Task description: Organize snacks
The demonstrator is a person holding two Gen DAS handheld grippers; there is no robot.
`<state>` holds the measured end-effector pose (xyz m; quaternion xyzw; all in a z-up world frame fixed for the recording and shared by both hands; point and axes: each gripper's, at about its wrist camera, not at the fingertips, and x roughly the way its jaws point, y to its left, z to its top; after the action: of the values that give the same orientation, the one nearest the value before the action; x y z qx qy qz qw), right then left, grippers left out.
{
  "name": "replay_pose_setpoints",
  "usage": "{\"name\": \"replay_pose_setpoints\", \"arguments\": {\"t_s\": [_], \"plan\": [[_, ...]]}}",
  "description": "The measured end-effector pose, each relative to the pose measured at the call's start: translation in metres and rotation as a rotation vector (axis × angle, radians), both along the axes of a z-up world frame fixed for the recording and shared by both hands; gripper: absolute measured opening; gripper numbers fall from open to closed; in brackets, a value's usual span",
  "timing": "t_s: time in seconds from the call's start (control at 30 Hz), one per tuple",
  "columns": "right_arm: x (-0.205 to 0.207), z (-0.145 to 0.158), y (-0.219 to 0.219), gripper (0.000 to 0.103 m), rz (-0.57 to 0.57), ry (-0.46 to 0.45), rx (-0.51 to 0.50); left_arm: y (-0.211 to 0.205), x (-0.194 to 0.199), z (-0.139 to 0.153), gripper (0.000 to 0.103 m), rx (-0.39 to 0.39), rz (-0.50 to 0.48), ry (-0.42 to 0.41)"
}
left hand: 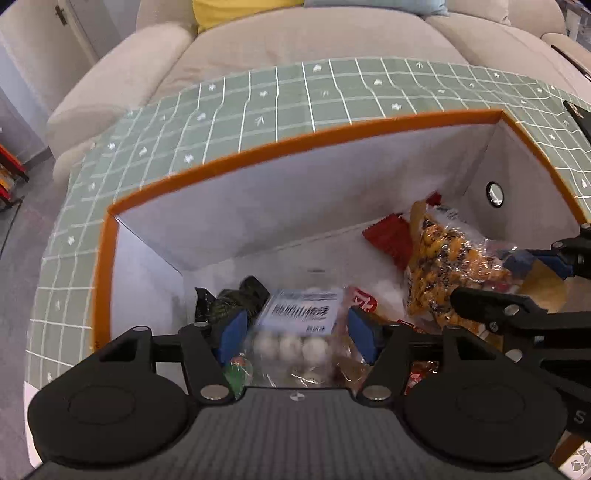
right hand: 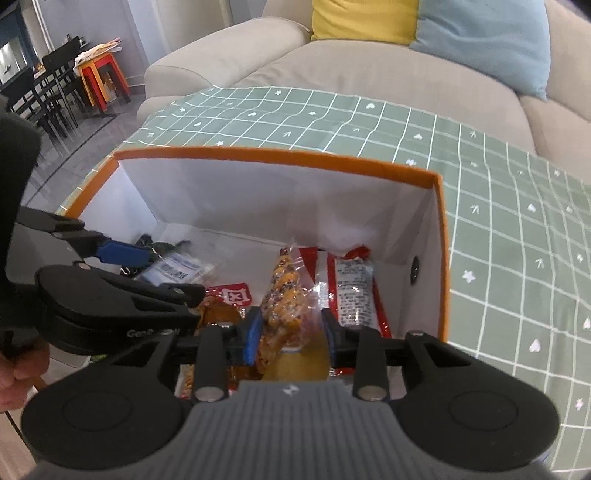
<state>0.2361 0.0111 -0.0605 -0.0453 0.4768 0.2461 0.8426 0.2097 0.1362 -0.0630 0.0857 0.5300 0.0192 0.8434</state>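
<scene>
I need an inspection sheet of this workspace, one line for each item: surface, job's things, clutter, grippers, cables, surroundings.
Surface: green checked tablecloth, with the orange-rimmed box standing on it.
Job's things: inside the box lie a clear bag of white balls with a printed label, a yellow-and-black snack bag, a red packet and a dark green packet.
Clutter: nothing seen outside the box.
Grippers: left gripper open, pads either side of the white-ball bag; right gripper open, pads either side of the yellow snack bag, not pressing.
Cables: nothing seen.
Surroundings: beige sofa with yellow cushion and blue cushion; dark chairs and red stool farther back.
</scene>
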Motion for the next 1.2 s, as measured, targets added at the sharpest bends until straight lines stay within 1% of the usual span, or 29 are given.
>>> {"name": "replay_pose_setpoints", "arguments": {"t_s": [0.03, 0.1, 0.13, 0.17, 0.23, 0.33, 0.47, 0.6, 0.67, 0.73, 0.87, 0.93, 1.03, 1.13, 1.2], "plan": [[0.000, 0.002, -0.001, 0.041, 0.000, -0.002, 0.003, 0.000, -0.002, 0.003, 0.076, 0.004, -0.003, -0.010], [-0.002, 0.007, -0.001, 0.044, -0.005, -0.009, 0.003, -0.001, -0.006, 0.010, 0.076, 0.015, -0.002, -0.025], [-0.003, 0.009, -0.002, 0.050, -0.009, -0.015, 0.000, 0.000, -0.008, 0.013, 0.077, 0.019, 0.004, -0.034], [-0.005, 0.011, -0.002, 0.060, -0.019, -0.029, -0.011, 0.001, -0.011, 0.017, 0.077, 0.019, 0.010, -0.043], [-0.009, 0.017, -0.004, 0.069, -0.034, -0.061, -0.024, 0.004, -0.017, 0.025, 0.081, 0.013, 0.015, -0.066], [-0.013, 0.026, -0.010, 0.070, -0.044, -0.071, -0.006, 0.004, -0.026, 0.040, 0.081, 0.018, 0.022, -0.116], [-0.022, 0.044, -0.019, 0.078, -0.055, -0.116, -0.001, 0.001, -0.038, 0.062, 0.081, 0.033, 0.023, -0.199], [-0.036, 0.067, -0.028, 0.082, -0.051, -0.174, 0.008, -0.005, -0.056, 0.090, 0.081, 0.031, 0.015, -0.299], [-0.046, 0.082, -0.035, 0.086, -0.054, -0.216, 0.012, -0.009, -0.068, 0.106, 0.081, 0.017, 0.004, -0.371], [-0.059, 0.098, -0.042, 0.088, -0.065, -0.260, 0.018, -0.013, -0.081, 0.121, 0.081, 0.003, -0.010, -0.442], [-0.087, 0.129, -0.059, 0.095, -0.082, -0.350, 0.043, -0.022, -0.104, 0.147, 0.081, -0.015, -0.011, -0.541], [-0.104, 0.141, -0.068, 0.097, -0.082, -0.397, 0.049, -0.026, -0.118, 0.161, 0.081, -0.031, 0.005, -0.590], [-0.131, 0.154, -0.081, 0.099, -0.086, -0.465, 0.042, -0.035, -0.137, 0.174, 0.081, -0.033, 0.025, -0.664], [-0.156, 0.160, -0.092, 0.099, -0.088, -0.518, 0.028, -0.044, -0.149, 0.178, 0.081, -0.031, 0.044, -0.706], [-0.172, 0.160, -0.098, 0.099, -0.086, -0.547, 0.013, -0.052, -0.156, 0.177, 0.081, -0.035, 0.046, -0.718]]}}
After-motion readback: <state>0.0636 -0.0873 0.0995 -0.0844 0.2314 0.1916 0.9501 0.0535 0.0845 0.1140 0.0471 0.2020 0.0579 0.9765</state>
